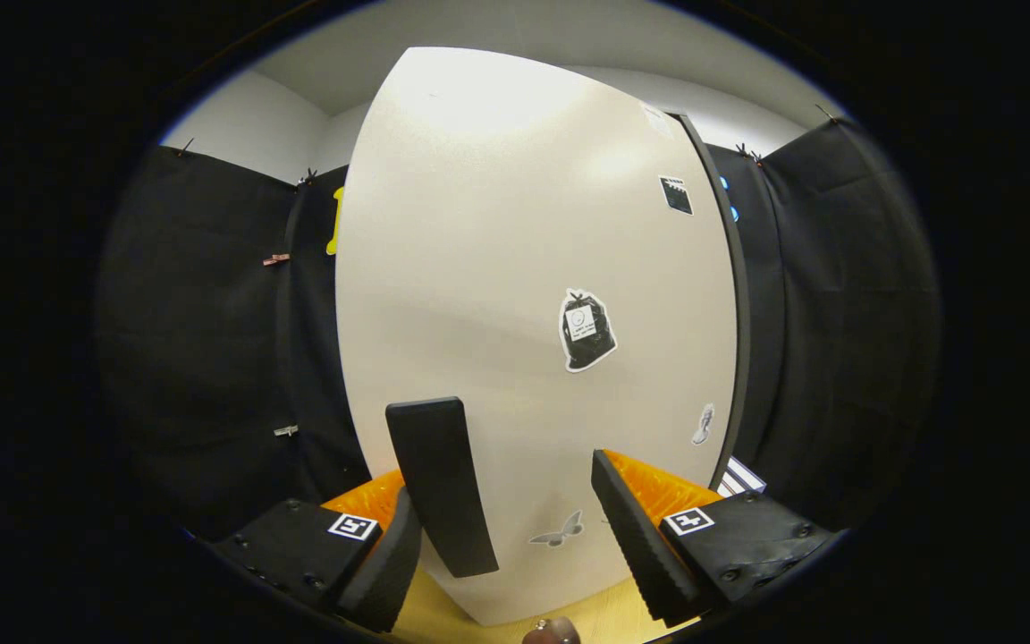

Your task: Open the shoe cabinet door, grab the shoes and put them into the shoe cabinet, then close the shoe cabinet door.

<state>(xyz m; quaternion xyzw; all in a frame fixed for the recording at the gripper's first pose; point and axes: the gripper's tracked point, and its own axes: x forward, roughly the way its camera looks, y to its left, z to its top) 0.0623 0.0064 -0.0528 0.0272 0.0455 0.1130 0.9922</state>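
Gripper view puts your tongs (515, 537) right up against the white shoe cabinet door (515, 268), spread apart and pinching nothing. Take the door's black handle (439, 487) as your landmark: it is a dark upright bar on the lower part of the door, and one finger (385, 568) sits just beside its lower end while the other finger (645, 546) stands well off to the other side, over bare door panel. Whether that nearer finger touches the handle I cannot tell.

Out from the handle, the panel carries a few stickers: a butterfly sticker (558, 529) low between your fingers, a black bag sticker (586, 329) higher up, and a small black square sticker (676, 194) near the top. The door's dark edge (734, 313) runs down the side away from the handle, with black cloth wall beyond it on both sides. Below the handle, a strip of pale wooden floor (604, 617) shows.

By my reading, you are at one of the door steps. No cabinet interior and no shoes can be made out, so you cannot settle from here whether this is the opening pull or the final closing push. If it is the opening, nearly everything remains: door, shoes, door again.
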